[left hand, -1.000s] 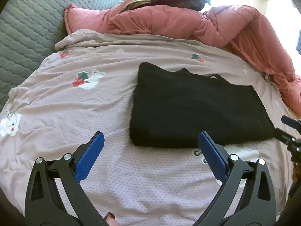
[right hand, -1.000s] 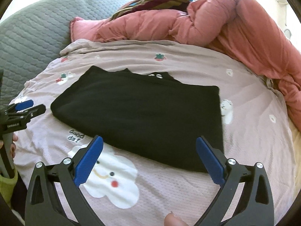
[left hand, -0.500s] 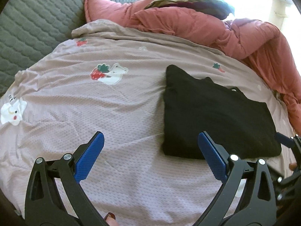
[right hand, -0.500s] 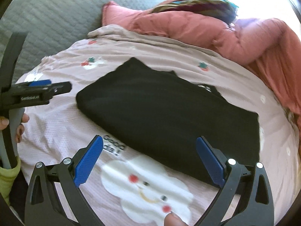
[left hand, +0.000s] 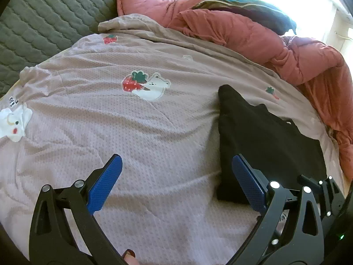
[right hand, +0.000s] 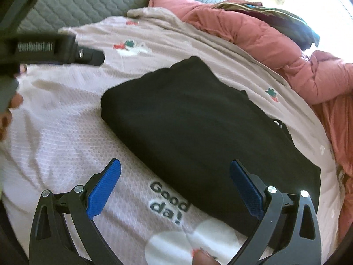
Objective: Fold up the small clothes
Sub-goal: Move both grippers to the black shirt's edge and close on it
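A black garment [right hand: 198,128] lies folded into a flat rectangle on the pink bedspread [right hand: 66,132]; it also shows at the right of the left wrist view [left hand: 264,141]. My right gripper [right hand: 175,181] is open and empty, hovering over the garment's near edge. My left gripper [left hand: 176,180] is open and empty over bare bedspread [left hand: 132,132], left of the garment's left edge. The left gripper's body shows blurred at the upper left of the right wrist view [right hand: 44,48].
A salmon-pink quilt [left hand: 253,37] is bunched along the back and right of the bed, with a dark striped pillow [left hand: 253,6] behind it. A grey quilted headboard [left hand: 44,22] stands at the back left. The bedspread carries strawberry-bear [left hand: 145,85] and cloud prints.
Both grippers have swung to the left, so the garment has slid rightward in both views. The left gripper now sits closer to the right wrist camera. Both stayed open.
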`<state>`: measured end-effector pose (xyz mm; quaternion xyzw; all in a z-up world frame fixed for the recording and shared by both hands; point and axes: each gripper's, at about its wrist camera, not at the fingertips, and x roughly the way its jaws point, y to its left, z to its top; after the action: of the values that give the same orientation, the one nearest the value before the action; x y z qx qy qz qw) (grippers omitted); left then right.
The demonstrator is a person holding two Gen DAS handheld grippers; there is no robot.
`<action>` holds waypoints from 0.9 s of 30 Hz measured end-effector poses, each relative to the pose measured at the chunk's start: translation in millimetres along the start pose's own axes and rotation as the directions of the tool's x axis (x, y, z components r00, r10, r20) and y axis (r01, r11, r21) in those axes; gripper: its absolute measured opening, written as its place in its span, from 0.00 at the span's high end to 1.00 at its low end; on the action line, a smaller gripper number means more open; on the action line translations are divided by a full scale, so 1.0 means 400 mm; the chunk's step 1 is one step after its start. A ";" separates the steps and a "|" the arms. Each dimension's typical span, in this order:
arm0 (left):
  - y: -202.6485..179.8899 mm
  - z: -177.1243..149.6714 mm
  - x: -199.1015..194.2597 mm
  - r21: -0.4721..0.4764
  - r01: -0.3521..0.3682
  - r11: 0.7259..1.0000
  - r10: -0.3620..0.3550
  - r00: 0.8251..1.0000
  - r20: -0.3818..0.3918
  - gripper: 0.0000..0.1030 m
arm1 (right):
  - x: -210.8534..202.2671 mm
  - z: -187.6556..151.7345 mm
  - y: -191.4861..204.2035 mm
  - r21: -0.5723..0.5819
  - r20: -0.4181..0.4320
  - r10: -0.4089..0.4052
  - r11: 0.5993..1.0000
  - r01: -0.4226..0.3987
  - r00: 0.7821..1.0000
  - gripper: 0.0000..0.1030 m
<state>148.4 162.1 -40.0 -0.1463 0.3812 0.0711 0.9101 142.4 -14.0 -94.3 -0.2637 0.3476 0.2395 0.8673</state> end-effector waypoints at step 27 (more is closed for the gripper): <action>-0.070 0.149 0.272 -0.233 0.288 0.929 -0.348 0.895 -0.280 0.09 | 0.009 0.038 0.020 -0.062 0.231 -0.154 0.983 0.173 0.961 0.81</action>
<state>271.3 156.5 -72.1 -0.3006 0.4848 -0.0683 0.8185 147.1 2.3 -89.9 -0.2976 0.2139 0.2094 0.9066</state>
